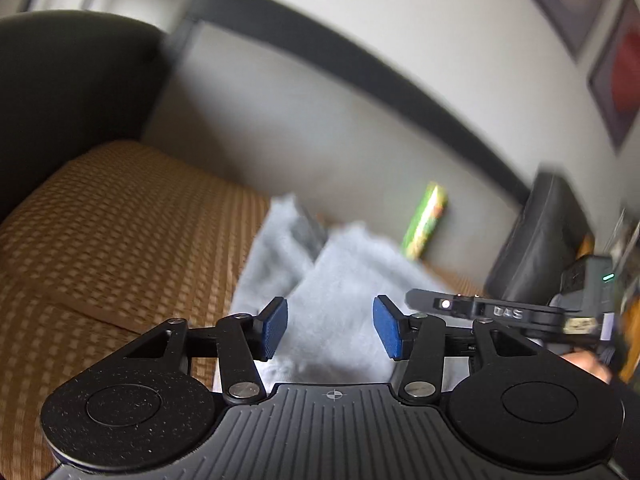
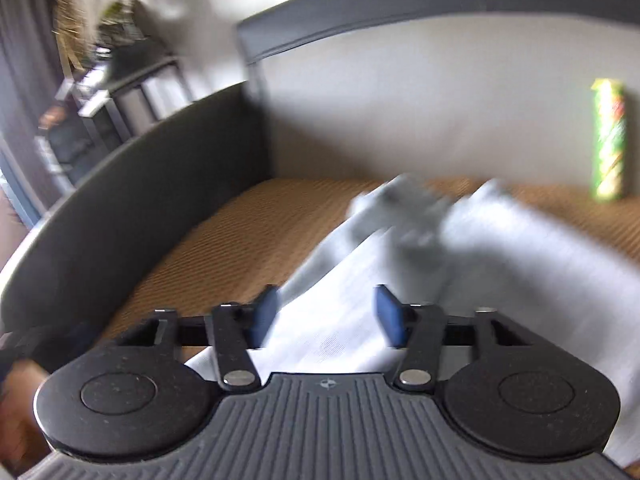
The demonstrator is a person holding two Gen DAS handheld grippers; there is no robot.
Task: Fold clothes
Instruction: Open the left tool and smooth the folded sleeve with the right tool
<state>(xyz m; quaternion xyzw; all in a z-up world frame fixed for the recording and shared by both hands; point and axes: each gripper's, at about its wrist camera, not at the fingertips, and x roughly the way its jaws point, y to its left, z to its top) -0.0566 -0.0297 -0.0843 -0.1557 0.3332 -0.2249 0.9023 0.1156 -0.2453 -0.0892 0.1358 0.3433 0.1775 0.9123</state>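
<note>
From my left wrist camera I see the left gripper [image 1: 330, 328] with its blue pads [image 1: 276, 326] standing partly apart and nothing pinched between them; under and ahead of that gap lies the pale grey garment [image 1: 336, 276], crumpled on the woven brown surface [image 1: 120, 216], with a darker grey part [image 1: 306, 232] at its far end; a green tube-shaped can [image 1: 426, 220] stands beyond the cloth against the grey back panel [image 1: 280, 120]; at the right edge the right gripper [image 1: 500, 312] shows from the side, just beside my left one, and a bit of the hand [image 1: 588, 364] holding it shows below it; a dark curved side wall [image 1: 60, 92] closes the surface on the left.

From my right wrist camera, which is blurred, the right gripper [image 2: 326, 314] also has its jaws partly apart; the garment [image 2: 520, 248] spreads below and between the fingers, but I see no pad pressing on it, so I read it as not gripped; the cloth runs away to the right over the brown surface [image 2: 248, 232]; the green can [image 2: 608, 140] stands upright at far right; shelving [image 2: 120, 92] blurs in the upper left.
</note>
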